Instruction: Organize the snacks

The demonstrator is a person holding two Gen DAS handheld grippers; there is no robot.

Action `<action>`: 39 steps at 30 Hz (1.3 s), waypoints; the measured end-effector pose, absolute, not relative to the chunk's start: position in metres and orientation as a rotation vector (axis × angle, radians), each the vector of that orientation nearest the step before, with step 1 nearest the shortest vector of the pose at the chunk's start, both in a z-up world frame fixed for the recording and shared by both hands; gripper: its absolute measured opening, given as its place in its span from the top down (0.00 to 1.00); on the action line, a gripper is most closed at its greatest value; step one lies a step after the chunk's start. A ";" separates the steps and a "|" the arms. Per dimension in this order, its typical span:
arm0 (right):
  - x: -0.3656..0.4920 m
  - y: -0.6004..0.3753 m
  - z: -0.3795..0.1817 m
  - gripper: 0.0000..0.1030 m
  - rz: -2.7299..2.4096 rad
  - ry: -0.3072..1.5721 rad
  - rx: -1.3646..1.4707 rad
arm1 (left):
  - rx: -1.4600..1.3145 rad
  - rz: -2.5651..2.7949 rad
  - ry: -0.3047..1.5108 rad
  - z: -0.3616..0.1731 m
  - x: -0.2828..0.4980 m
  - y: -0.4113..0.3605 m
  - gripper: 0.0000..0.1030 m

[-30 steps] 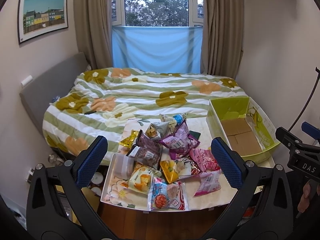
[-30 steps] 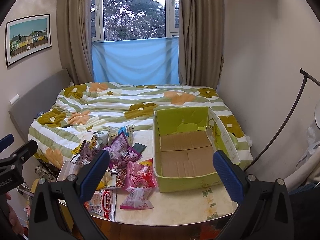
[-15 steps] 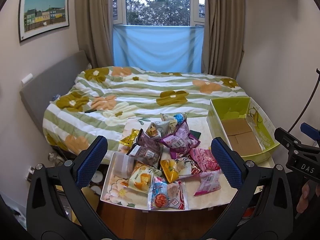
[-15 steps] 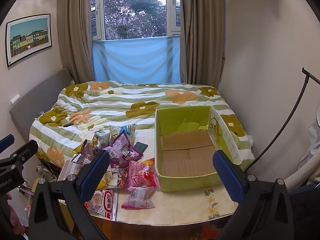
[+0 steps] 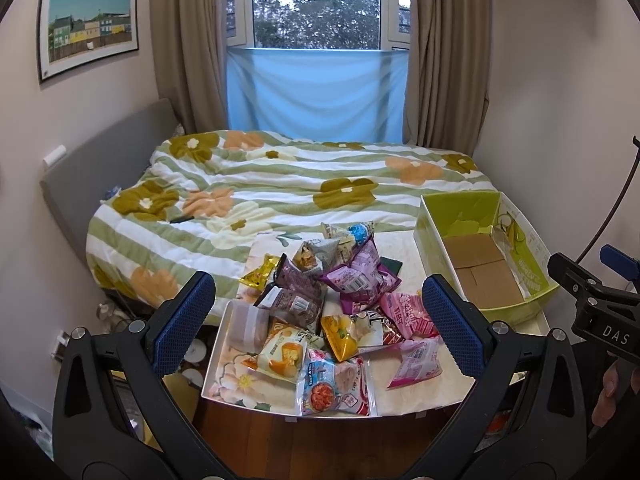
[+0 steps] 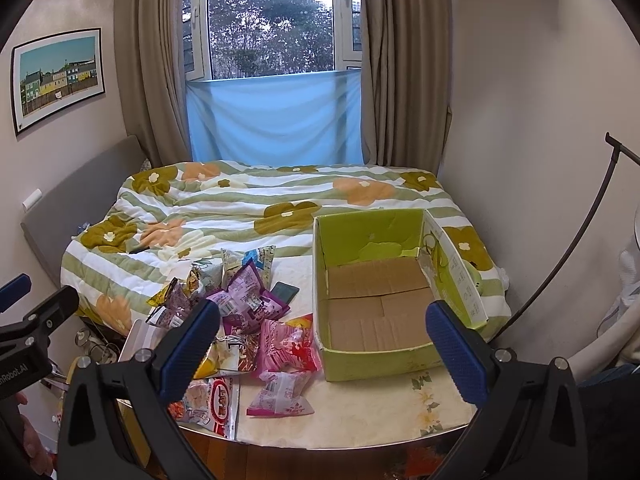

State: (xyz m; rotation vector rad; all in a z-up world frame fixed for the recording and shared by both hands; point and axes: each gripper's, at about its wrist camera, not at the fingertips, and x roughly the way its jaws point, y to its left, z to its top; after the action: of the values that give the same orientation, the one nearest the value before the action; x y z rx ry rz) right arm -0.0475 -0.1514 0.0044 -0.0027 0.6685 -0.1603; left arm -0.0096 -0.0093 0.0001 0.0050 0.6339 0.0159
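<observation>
A pile of snack packets (image 5: 332,304) lies on a small table with a cream flowered cloth (image 5: 404,396); it also shows in the right wrist view (image 6: 248,320). An empty green cardboard box (image 5: 480,256) stands to their right, also in the right wrist view (image 6: 376,300). My left gripper (image 5: 316,320) is open and empty, held above and short of the packets. My right gripper (image 6: 322,344) is open and empty, held in front of the box and the pink packets (image 6: 288,344).
A white tray (image 5: 224,360) holds the nearest packets at the table's left. A bed with a green flowered quilt (image 5: 280,184) lies behind the table. A black stand pole (image 6: 576,236) leans at the right by the wall.
Both views have shifted very slightly; the grippers stay open and nothing on the table has moved.
</observation>
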 end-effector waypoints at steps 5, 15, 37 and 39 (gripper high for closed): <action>-0.048 -0.151 0.005 0.00 -0.160 0.667 -0.005 | 0.004 0.018 0.633 0.001 -0.012 -0.009 0.01; -0.052 -0.156 0.009 0.00 -0.152 0.666 0.000 | 0.004 0.020 0.625 0.007 -0.017 -0.011 0.01; -0.033 -0.170 -0.036 0.00 -0.083 0.764 0.066 | -0.095 0.021 0.815 -0.054 0.008 0.004 0.01; -0.027 -0.172 -0.057 0.00 -0.056 0.804 0.075 | -0.121 0.027 0.864 -0.074 0.014 0.008 0.01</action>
State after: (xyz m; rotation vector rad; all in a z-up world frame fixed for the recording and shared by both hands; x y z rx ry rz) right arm -0.0272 -0.1722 -0.0574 0.0751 0.8037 -0.0557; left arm 0.0135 0.0077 -0.0738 -0.1213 0.8641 0.0265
